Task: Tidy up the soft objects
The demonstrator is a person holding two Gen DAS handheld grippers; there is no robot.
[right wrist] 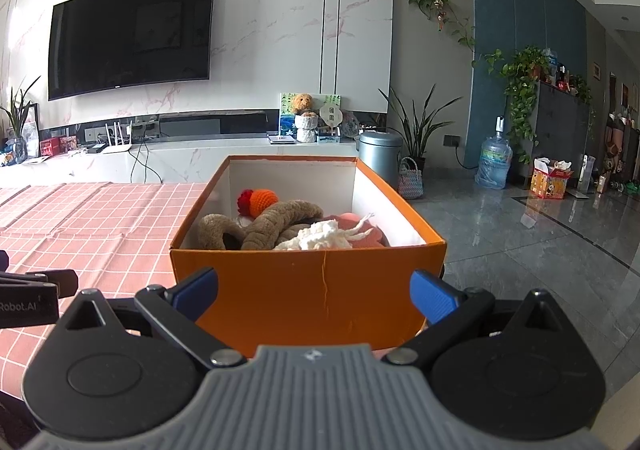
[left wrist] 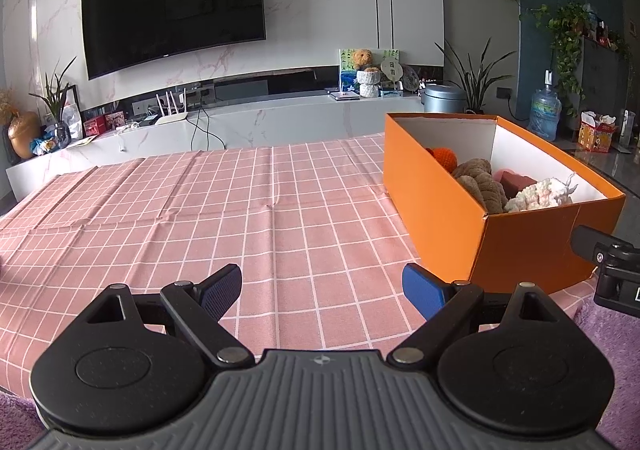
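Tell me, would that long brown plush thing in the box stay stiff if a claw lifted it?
Probably not. The brown plush lies curled over its neighbours, so it would likely droop. Its fuzzy pile suggests it is light and not slippery.

Box: an open orange cardboard box (right wrist: 308, 290) with white inner walls stands upright on the desk's pink checked cloth (left wrist: 240, 217), at its right side.
Orange ball: a crocheted orange ball (right wrist: 262, 199) with a red piece touching it lies at the box's far end.
Brown plush: a long, curled brown plush piece (right wrist: 264, 228) sprawls across the middle.
White knit: a fluffy white knitted item (right wrist: 320, 236) rests near the front wall, on a pink item (right wrist: 352, 226).
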